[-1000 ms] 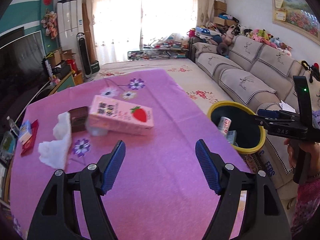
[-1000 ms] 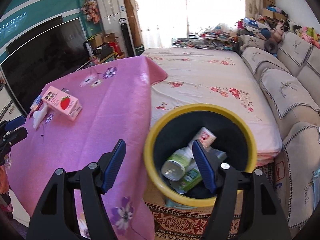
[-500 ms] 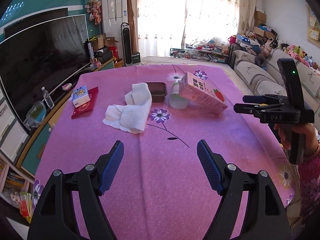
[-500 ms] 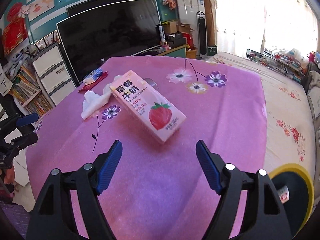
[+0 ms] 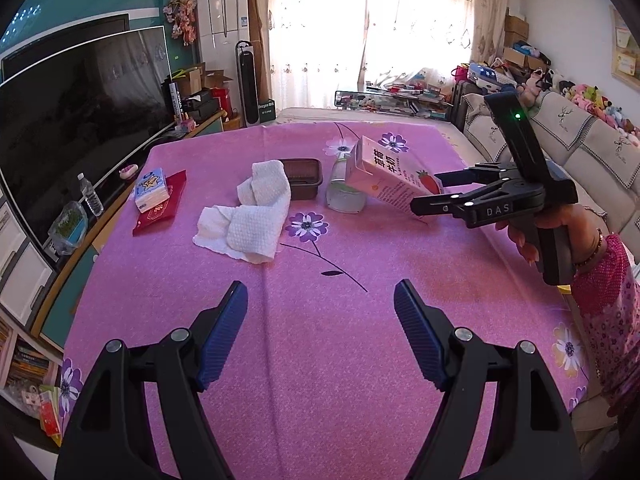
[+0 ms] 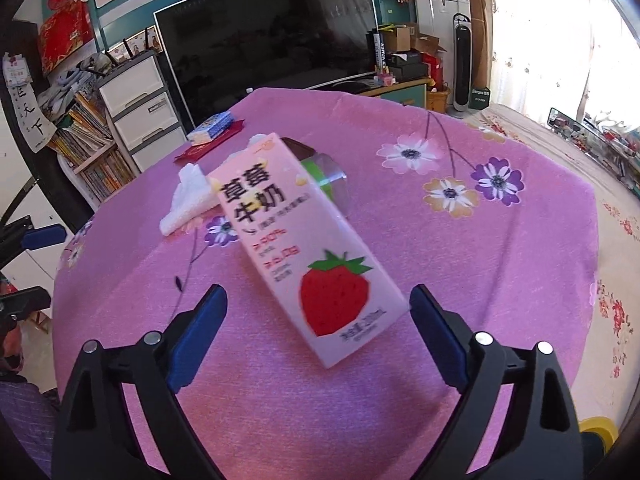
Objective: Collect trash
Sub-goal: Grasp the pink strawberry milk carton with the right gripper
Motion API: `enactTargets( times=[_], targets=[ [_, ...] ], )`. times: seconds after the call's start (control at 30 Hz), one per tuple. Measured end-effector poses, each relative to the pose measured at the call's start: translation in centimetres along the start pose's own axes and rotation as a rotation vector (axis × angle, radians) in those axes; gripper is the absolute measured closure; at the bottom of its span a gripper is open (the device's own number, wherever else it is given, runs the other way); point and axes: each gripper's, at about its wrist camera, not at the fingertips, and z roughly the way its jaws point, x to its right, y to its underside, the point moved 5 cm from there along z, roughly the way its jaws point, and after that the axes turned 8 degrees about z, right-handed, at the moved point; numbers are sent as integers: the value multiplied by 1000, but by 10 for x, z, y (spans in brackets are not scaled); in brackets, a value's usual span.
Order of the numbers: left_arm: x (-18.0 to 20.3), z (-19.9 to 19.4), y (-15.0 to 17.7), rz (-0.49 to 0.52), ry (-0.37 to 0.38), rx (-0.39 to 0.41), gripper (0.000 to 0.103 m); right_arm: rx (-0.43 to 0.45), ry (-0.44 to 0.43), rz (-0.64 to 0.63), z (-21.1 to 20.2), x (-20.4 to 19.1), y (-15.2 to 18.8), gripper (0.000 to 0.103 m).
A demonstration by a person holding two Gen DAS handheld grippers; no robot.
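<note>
Lining up my right gripper [image 6: 318, 328], jaws spread, on pink milk carton [image 6: 296, 240] lying tilted against plastic cup [image 5: 342, 190] on table. Left gripper [image 5: 320, 334] released, empty. Next: advance, straddle carton, clamp.

— Where does the light come from?
— From the curtained window [image 5: 384, 36], blown out to white glare (same at the right edge of the right wrist view). The tablecloth [image 5: 320, 340] is evenly bright.
— Shadows?
— Soft ones beside the towel [image 5: 252, 216].
— Sharpness?
— The milk carton [image 6: 296, 240] is slightly blurred up close. Both views bow strongly, with dark corners.
</note>
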Motion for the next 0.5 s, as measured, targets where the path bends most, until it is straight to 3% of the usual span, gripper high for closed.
enactTargets(
  times=[0.13, 0.33, 0.5],
  targets=[
    [-2, 3, 0, -6, 3, -5, 28, -21, -107, -18, -12, -37, 13, 15],
    [-4, 0, 5, -21, 0, 1, 28, -18, 87, -43, -1, -55, 13, 17],
    [-6, -1, 11, -40, 11, 0, 27, -45, 139, -20, 18, -53, 19, 23]
  ],
)
